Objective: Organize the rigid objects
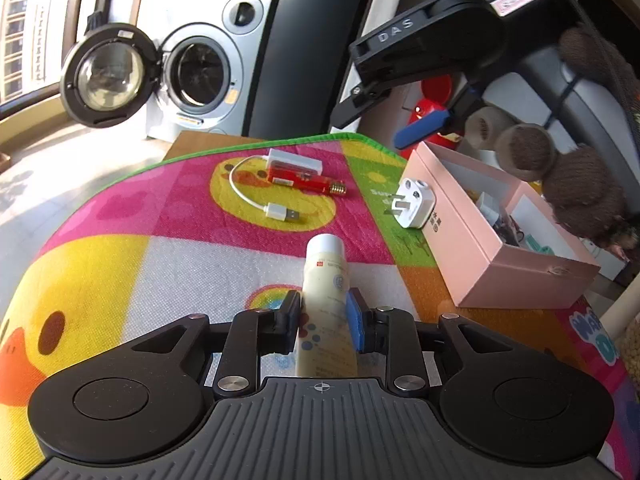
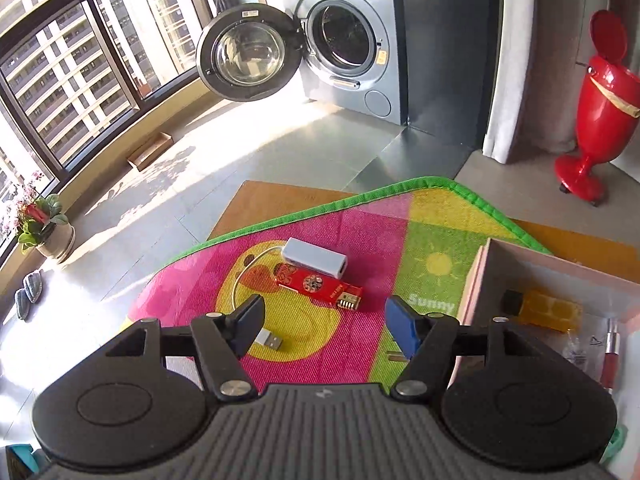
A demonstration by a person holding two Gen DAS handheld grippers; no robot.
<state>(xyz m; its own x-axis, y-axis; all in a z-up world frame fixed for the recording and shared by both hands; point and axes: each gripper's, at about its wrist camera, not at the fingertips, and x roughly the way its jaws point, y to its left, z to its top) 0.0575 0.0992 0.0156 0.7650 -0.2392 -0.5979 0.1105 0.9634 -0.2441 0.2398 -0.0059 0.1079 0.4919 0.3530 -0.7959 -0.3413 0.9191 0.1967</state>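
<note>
Sunlit floor tiles and a silver washing machine (image 2: 352, 44) with its round door swung open lie beyond a colourful cartoon play mat (image 1: 192, 216). On the mat, the left gripper (image 1: 326, 318) pinches a cream plastic lotion tube (image 1: 326, 300). Right gripper (image 2: 326, 320) hangs with jaws spread and empty, just beside a pink cardboard box (image 1: 476, 248).

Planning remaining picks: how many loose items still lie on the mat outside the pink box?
3: white adapter and red stick on the duck, plug beside the pink box. Left gripper holds the bottle.
</note>
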